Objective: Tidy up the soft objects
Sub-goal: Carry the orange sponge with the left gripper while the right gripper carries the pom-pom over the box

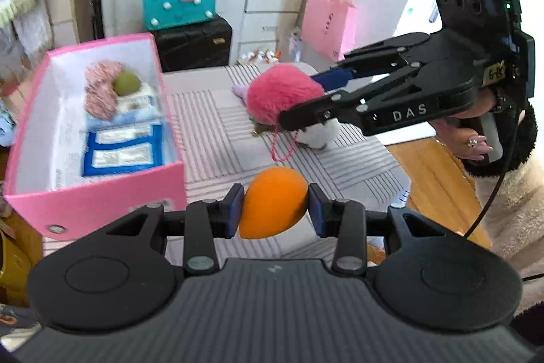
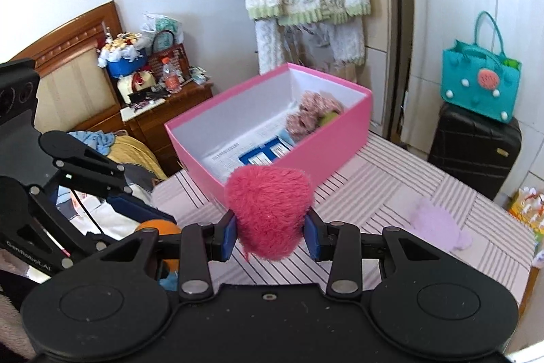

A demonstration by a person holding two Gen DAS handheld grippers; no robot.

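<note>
Left tool [image 1: 274, 206] clamps the orange sponge egg [image 1: 272, 203], right tool [image 2: 270, 232] clamps the pink pompom [image 2: 268, 213]; both soft things can slip out before reaching the pink box [image 1: 102, 203] at the left of the frame.

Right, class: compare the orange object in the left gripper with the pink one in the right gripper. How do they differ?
The orange sponge looks smooth and matte; the pink pom-pom is shaggy and furry. The sponge is egg-shaped with a narrower end; the pom-pom is a rounder puff. The sponge is held by the left gripper, the pom-pom by the right gripper. Shared: both are gripped between blue pads, outside the pink box.
</note>
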